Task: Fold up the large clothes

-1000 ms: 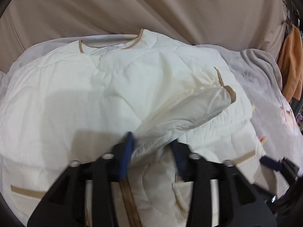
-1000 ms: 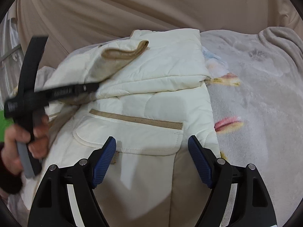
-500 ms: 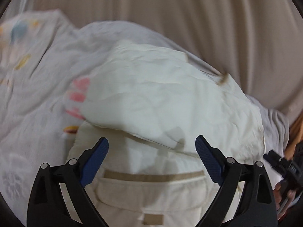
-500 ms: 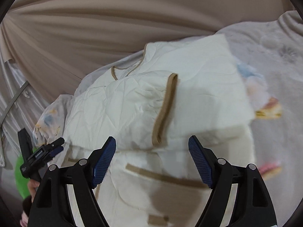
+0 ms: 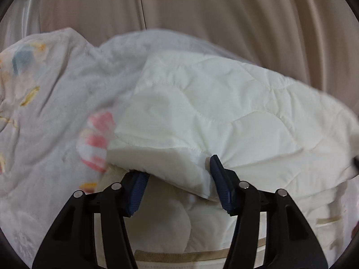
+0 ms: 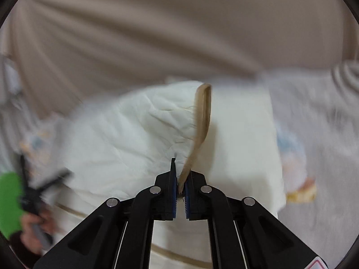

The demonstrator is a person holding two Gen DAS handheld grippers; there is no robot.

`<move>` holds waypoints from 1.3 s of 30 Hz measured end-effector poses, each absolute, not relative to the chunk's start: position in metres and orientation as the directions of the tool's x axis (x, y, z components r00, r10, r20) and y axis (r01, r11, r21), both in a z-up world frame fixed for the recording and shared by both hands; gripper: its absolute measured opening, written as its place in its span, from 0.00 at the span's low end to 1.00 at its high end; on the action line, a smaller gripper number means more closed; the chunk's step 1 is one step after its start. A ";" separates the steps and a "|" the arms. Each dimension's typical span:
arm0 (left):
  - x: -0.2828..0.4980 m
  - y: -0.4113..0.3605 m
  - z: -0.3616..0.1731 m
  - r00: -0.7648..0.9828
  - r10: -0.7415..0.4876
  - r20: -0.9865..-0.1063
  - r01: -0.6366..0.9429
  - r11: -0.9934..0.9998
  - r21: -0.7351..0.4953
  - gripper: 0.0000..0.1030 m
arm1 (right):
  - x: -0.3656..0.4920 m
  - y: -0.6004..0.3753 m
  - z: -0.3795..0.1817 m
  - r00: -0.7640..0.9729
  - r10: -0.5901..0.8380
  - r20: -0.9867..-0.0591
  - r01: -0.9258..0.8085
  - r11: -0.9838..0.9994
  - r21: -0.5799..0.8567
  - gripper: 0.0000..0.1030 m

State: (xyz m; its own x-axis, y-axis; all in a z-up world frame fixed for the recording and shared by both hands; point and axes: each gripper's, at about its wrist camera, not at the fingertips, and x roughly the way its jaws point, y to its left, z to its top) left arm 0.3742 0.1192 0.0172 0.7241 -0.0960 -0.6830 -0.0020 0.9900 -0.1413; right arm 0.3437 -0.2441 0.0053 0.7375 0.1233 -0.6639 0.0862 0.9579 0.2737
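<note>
My right gripper (image 6: 179, 183) is clamped on the tan-trimmed cuff (image 6: 203, 121) of the cream quilted jacket (image 5: 224, 112). My left gripper (image 5: 177, 179) is closing, a folded jacket edge between its blue pads (image 5: 218, 179) but not yet pinched. The jacket lies on the pale printed blanket (image 5: 56, 94), beige curtain (image 6: 157, 33) at the far side.

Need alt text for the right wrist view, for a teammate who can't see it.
The right gripper is shut on the tan-trimmed cuff of a cream quilted jacket lying on a pale printed blanket. A beige curtain hangs behind.
</note>
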 end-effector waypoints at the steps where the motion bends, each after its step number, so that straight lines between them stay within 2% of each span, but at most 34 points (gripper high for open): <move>1: 0.376 0.119 0.008 0.713 -0.111 -0.693 0.005 0.988 -0.153 0.53 | 0.352 -0.247 -0.018 0.701 0.125 -0.702 0.103 0.956 0.273 0.03; 2: 0.376 0.121 0.006 0.710 -0.114 -0.695 0.002 0.987 -0.160 0.53 | 0.354 -0.249 -0.031 0.698 0.141 -0.702 0.101 0.951 0.291 0.03; 7: 0.354 0.145 0.027 0.716 -0.144 -0.683 0.006 0.980 -0.199 0.53 | 0.342 -0.252 -0.013 0.713 0.122 -0.690 0.138 0.941 0.309 0.08; 10: 0.328 0.164 0.051 0.762 -0.073 -0.643 -0.010 0.992 -0.124 0.53 | 0.320 -0.256 0.003 0.730 0.055 -0.681 0.178 0.947 0.267 0.14; 12: 0.313 0.176 0.071 0.814 -0.010 -0.580 -0.041 0.996 -0.075 0.53 | 0.306 -0.250 0.024 0.773 0.022 -0.634 0.176 0.953 0.248 0.17; 16: 0.325 0.162 0.095 0.856 0.010 -0.517 -0.030 0.999 -0.030 0.57 | 0.317 -0.215 0.059 0.809 0.130 -0.574 0.047 0.958 0.283 0.18; 19: 0.354 0.133 0.085 0.839 -0.028 -0.544 0.006 0.999 -0.043 0.58 | 0.337 -0.160 0.068 0.784 0.224 -0.579 -0.100 0.966 0.239 0.18; 22: 0.385 0.105 0.050 0.783 -0.060 -0.619 0.032 0.998 -0.056 0.58 | 0.362 -0.114 0.050 0.746 0.245 -0.619 -0.177 0.969 0.170 0.18; 24: 0.403 0.094 0.021 0.736 -0.035 -0.677 0.022 0.999 -0.028 0.59 | 0.380 -0.096 0.025 0.704 0.221 -0.675 -0.175 0.975 0.137 0.16; 26: 0.409 0.096 0.000 0.730 -0.013 -0.683 0.010 1.000 -0.009 0.64 | 0.387 -0.102 0.004 0.689 0.172 -0.704 -0.145 0.984 0.099 0.07; 29: 0.407 0.115 -0.003 0.742 -0.045 -0.669 0.009 0.998 -0.058 0.66 | 0.385 -0.158 -0.007 0.695 0.192 -0.693 -0.076 0.978 0.195 0.00; 32: 0.406 0.133 -0.004 0.735 -0.006 -0.678 -0.029 0.999 -0.041 0.67 | 0.369 -0.224 -0.008 0.717 0.159 -0.679 0.051 0.959 0.279 0.00; 33: 0.405 0.140 -0.006 0.727 0.006 -0.686 -0.046 0.998 -0.041 0.73 | 0.358 -0.250 -0.010 0.723 0.135 -0.677 0.106 0.947 0.302 0.00; 35: 0.400 0.162 -0.010 0.707 -0.014 -0.707 -0.081 0.992 -0.102 0.77 | 0.335 -0.286 -0.010 0.731 0.154 -0.664 0.156 0.911 0.383 0.00; 37: 0.385 0.181 -0.009 0.692 -0.060 -0.719 -0.103 0.978 -0.181 0.77 | 0.298 -0.306 -0.005 0.728 0.093 -0.679 0.242 0.892 0.383 0.08; 39: 0.361 0.193 -0.005 0.686 -0.104 -0.720 -0.097 0.968 -0.233 0.76 | 0.252 -0.316 0.000 0.730 0.037 -0.683 0.271 0.901 0.339 0.34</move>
